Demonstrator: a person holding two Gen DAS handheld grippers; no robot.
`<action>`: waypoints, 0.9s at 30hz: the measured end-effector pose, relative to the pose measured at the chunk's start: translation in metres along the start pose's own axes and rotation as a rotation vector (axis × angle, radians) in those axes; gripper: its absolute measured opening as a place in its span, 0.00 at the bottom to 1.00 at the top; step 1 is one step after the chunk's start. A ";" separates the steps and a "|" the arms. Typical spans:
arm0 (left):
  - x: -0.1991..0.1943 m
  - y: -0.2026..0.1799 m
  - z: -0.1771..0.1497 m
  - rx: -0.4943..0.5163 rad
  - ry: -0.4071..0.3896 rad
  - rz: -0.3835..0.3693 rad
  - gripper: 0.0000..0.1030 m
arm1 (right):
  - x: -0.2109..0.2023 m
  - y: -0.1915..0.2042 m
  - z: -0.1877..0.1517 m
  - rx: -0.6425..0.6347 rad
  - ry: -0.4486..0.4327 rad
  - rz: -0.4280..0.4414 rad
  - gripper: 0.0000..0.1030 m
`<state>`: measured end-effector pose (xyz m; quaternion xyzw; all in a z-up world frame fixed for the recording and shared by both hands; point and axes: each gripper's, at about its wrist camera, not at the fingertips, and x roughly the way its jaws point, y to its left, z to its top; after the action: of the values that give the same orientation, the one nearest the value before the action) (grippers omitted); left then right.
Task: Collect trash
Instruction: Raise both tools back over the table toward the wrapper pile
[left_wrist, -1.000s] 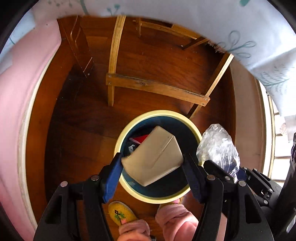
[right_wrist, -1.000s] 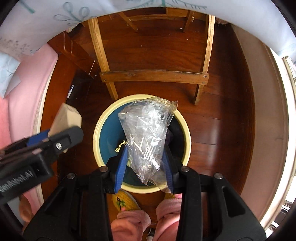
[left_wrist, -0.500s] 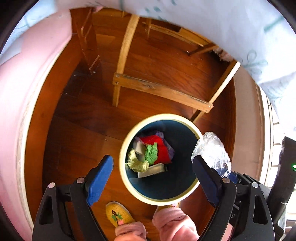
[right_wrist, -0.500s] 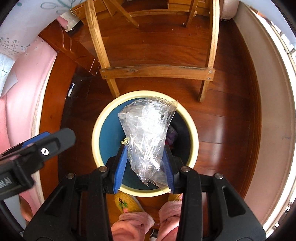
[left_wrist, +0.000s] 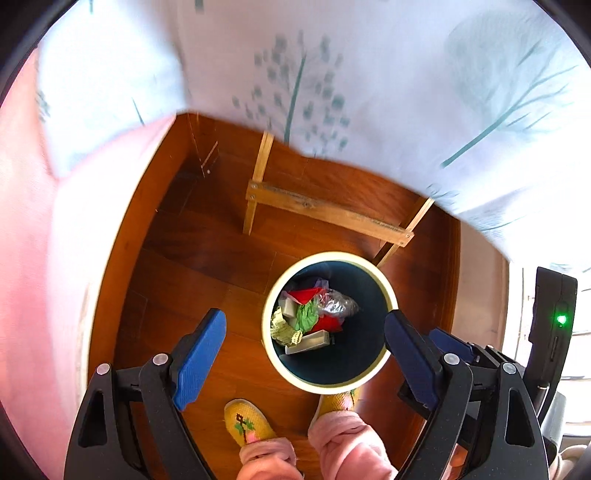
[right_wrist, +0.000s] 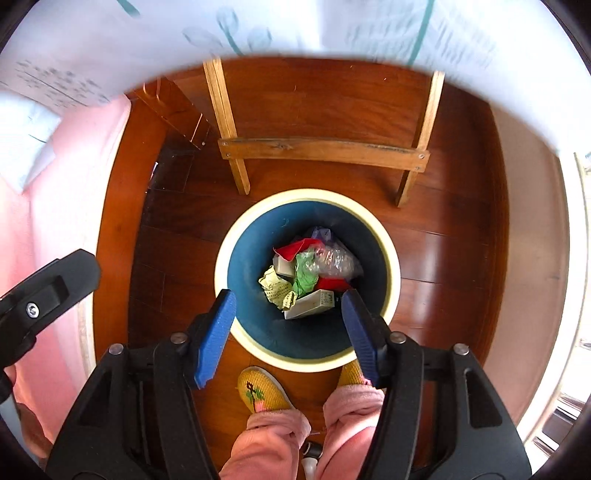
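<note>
Hovering over the bin, the right gripper points straight down, its blue pads apart and the jaws opening, nothing between them. The left gripper hangs beside it, jaws spread wide and empty; the bin shows in the gap between its fingers.

The trash bin is round, cream-rimmed, dark blue inside, and stands on the wood floor directly below both tools. Inside lies the collected trash: a clear plastic bag on top toward the right, a red wrapper partly under it, a crumpled green piece, a wadded pale yellow paper with small dark print too fine to read, and a white flat box nearest the right gripper with a small dark mark at one end, illegible. A second pale box sits left of the green piece.

Below the bin's near rim: two yellow embroidered slippers and pink trouser cuffs of the person. Beyond the bin, a light wooden frame with crossbar and two legs. White cloth with teal plant print overhangs the top; pink fabric fills the left.
</note>
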<state>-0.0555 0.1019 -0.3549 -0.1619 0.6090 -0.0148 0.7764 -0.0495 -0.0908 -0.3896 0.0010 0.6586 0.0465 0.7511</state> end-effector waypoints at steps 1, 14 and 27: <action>-0.010 -0.001 0.001 0.003 -0.004 0.003 0.87 | -0.010 0.000 0.000 0.002 -0.005 -0.008 0.55; -0.159 -0.030 0.009 0.081 -0.061 0.029 0.87 | -0.167 0.013 -0.002 -0.001 -0.110 0.006 0.55; -0.304 -0.070 0.026 0.201 -0.179 -0.001 0.87 | -0.325 0.029 0.010 0.023 -0.290 0.049 0.55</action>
<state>-0.0971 0.1082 -0.0452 -0.0843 0.5327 -0.0614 0.8399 -0.0831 -0.0840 -0.0649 0.0323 0.5436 0.0569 0.8368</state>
